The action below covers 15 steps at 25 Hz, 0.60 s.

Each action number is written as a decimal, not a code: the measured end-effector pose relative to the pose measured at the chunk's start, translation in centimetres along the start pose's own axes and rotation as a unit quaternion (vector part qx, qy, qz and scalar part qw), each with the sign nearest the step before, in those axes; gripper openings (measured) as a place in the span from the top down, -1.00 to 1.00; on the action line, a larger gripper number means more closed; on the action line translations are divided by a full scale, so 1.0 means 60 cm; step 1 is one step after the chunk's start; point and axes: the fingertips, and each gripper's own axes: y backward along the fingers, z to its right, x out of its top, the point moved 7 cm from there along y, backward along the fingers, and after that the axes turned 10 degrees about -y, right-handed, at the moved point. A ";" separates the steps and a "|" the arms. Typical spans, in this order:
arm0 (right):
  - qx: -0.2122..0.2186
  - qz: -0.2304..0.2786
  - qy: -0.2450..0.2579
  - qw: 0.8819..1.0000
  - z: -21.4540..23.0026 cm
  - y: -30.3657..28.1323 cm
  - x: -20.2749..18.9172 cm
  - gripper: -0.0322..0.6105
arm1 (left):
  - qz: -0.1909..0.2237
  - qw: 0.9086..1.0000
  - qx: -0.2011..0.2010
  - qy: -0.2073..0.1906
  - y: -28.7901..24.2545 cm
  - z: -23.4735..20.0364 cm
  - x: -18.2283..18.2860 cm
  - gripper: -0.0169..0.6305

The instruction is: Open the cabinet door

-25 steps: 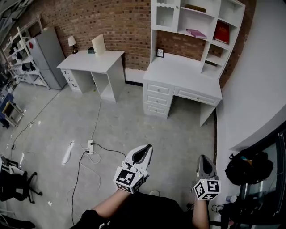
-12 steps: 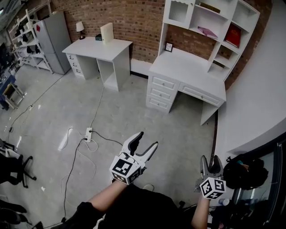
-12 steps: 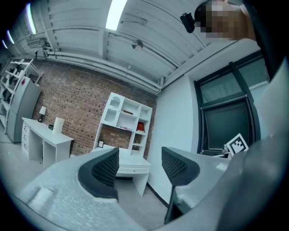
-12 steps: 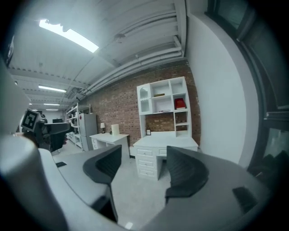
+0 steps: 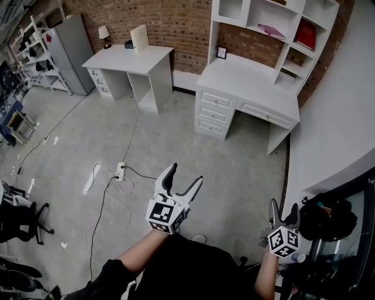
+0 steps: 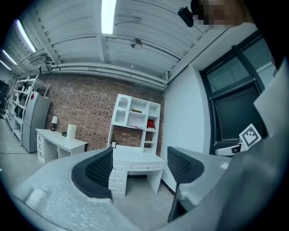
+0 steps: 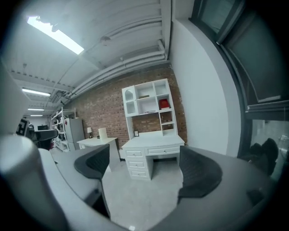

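Note:
A white desk [image 5: 249,94] with a shelf hutch stands against the brick wall, well beyond both grippers. The hutch's small glazed cabinet door [image 5: 229,8] at its top left is shut; it also shows in the left gripper view [image 6: 121,110] and the right gripper view [image 7: 130,107]. My left gripper [image 5: 186,174] is held out over the floor, pointing toward the desk. My right gripper [image 5: 283,205] hangs lower at the right, near the wall. Both sets of jaws have just been opening and now stand wide, with nothing between the pads [image 6: 97,169] [image 7: 201,173].
A second white desk [image 5: 130,60] with a lamp stands to the left, with a grey fridge [image 5: 65,50] beyond it. A power strip and cables [image 5: 120,171] lie on the concrete floor. A black chair [image 5: 17,217] is at the left and a black bag [image 5: 328,220] at the right by the window.
Both grippers went from shut to wide open. The right gripper sank toward the lower right of the head view; the left one shifted slightly down.

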 end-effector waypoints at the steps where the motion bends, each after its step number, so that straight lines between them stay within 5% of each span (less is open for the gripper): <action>1: 0.008 -0.007 0.008 1.000 -0.003 -0.001 -0.006 -0.55 | 0.000 1.000 -0.002 -0.001 -0.001 0.004 -0.001 -0.15; 15: 0.054 -0.072 0.004 0.996 -0.001 -0.025 -0.062 -0.54 | -0.040 0.999 0.000 -0.015 0.000 0.036 -0.020 -0.15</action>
